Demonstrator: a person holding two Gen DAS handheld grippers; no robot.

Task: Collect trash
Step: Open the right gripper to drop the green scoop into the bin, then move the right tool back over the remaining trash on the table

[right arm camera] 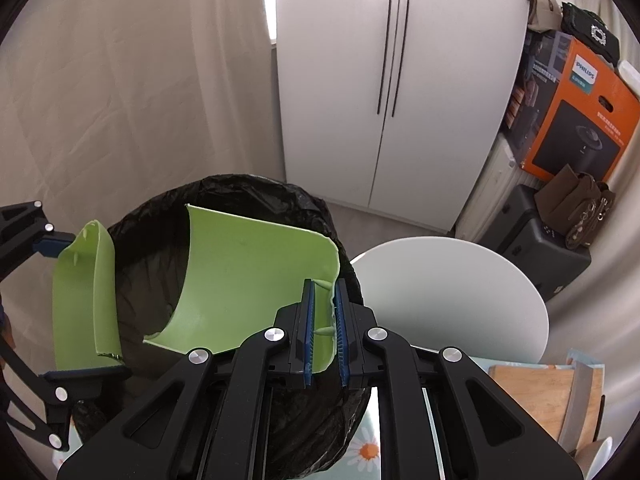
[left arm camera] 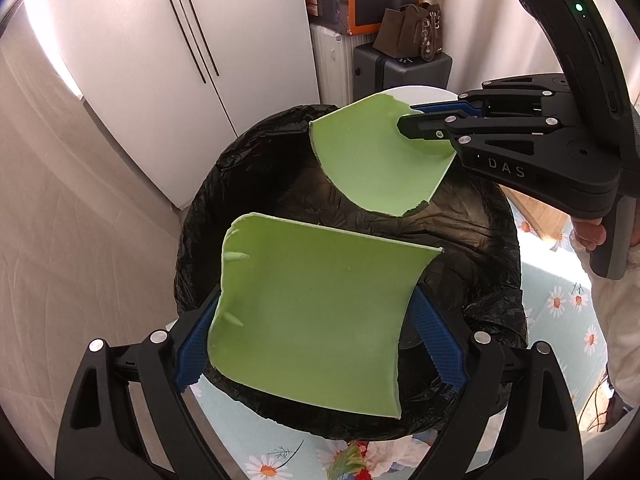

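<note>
A bin lined with a black bag (left arm camera: 248,184) (right arm camera: 168,240) stands on the floral table. My left gripper (left arm camera: 320,340) is shut on a curved green plastic fragment (left arm camera: 312,312) and holds it over the bin's mouth; the fragment also shows in the right wrist view (right arm camera: 80,288). My right gripper (right arm camera: 325,332) (left arm camera: 412,120) is shut on a second green plastic fragment (right arm camera: 256,272) (left arm camera: 372,160), held over the bin's far side. The bag's inside is dark.
A white round chair back (right arm camera: 452,292) stands just right of the bin. A floral tablecloth (left arm camera: 560,320) covers the table. A wooden board (right arm camera: 532,392) lies at the right. A white cupboard (right arm camera: 380,80), a curtain, boxes and a suitcase stand behind.
</note>
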